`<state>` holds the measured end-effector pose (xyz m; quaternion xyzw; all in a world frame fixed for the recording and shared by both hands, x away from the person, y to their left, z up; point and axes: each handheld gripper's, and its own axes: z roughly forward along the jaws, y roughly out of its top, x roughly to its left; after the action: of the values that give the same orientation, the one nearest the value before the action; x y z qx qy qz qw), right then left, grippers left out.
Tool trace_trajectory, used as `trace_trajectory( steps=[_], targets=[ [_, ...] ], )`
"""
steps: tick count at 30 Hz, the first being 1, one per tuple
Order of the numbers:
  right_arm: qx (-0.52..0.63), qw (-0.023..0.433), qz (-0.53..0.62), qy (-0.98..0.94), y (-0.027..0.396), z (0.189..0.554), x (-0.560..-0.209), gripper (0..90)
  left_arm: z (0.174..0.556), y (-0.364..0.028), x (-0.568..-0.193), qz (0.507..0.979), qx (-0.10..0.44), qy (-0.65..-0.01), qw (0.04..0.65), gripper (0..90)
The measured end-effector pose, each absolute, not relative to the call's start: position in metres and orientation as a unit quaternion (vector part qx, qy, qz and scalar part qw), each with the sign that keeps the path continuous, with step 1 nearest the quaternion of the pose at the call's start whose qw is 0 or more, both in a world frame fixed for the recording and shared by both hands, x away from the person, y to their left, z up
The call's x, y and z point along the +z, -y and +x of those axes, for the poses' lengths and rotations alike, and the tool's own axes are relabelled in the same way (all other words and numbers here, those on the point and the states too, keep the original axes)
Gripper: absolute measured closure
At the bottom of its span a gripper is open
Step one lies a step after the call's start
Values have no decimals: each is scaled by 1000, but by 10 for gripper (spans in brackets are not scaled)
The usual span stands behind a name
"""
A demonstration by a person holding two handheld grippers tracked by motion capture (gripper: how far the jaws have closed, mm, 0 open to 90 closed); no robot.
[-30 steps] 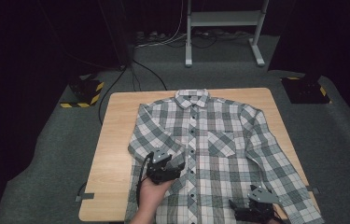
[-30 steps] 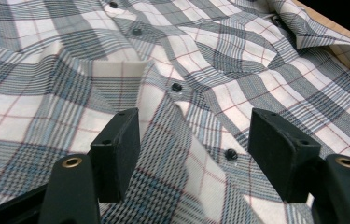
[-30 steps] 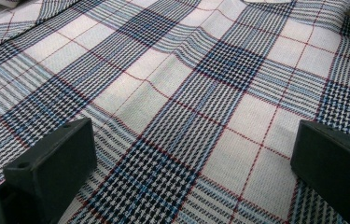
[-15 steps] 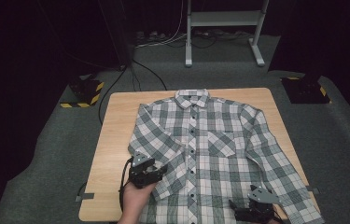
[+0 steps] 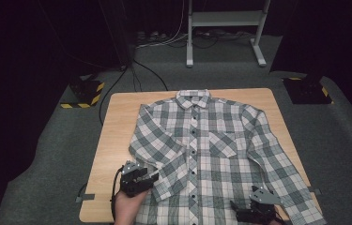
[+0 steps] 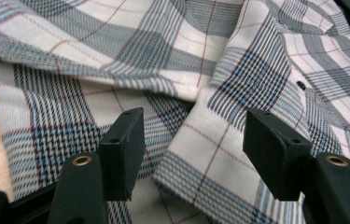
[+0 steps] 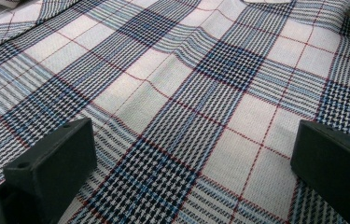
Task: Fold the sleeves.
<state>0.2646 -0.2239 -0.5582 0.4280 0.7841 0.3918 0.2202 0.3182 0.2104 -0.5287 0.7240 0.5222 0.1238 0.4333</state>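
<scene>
Plaid shirt spread flat, front up and buttoned, on the wooden table, covering most of the middle and right of the top. Long axis running near to far: collar at the far edge, pointing away from the person, hem at the near edge. Button placket straight down the middle along that same line. Right sleeve stretched down the right side toward the near right corner. Left sleeve folded in across the body, cuff lying near the near left part of the front, angled toward the near left.

Left gripper at the near left, just beside that cuff, held in a hand coming in from the near edge. Jaws apart and just been closing a little, cuff cloth lying between them, pads not pressing on it.

Right gripper at the near right, low over the shirt's front close to the hem. Jaws wide apart, flat plaid cloth between and under them, nothing clamped.

Grey carpet around the table, white metal stand on the far side.
</scene>
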Motion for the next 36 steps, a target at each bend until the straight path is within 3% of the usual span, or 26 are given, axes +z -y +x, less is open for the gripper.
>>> trace_trajectory(
  steps=[9,12,19,24,36],
  targets=[
    [392,221,429,-783,224,264,-558,0,310,-212,-535,720,124,-525,436,505],
    [392,221,428,-784,224,264,-558,0,309,-213,-537,717,125,-529,435,578],
    [392,221,428,-783,224,264,-558,0,303,-216,-541,714,129,-534,434,842],
    [393,221,428,-784,224,264,-558,0,300,-215,-537,710,140,-531,441,882],
    [393,221,428,-784,224,264,-558,0,286,-197,-499,703,158,-484,496,884]
  ],
)
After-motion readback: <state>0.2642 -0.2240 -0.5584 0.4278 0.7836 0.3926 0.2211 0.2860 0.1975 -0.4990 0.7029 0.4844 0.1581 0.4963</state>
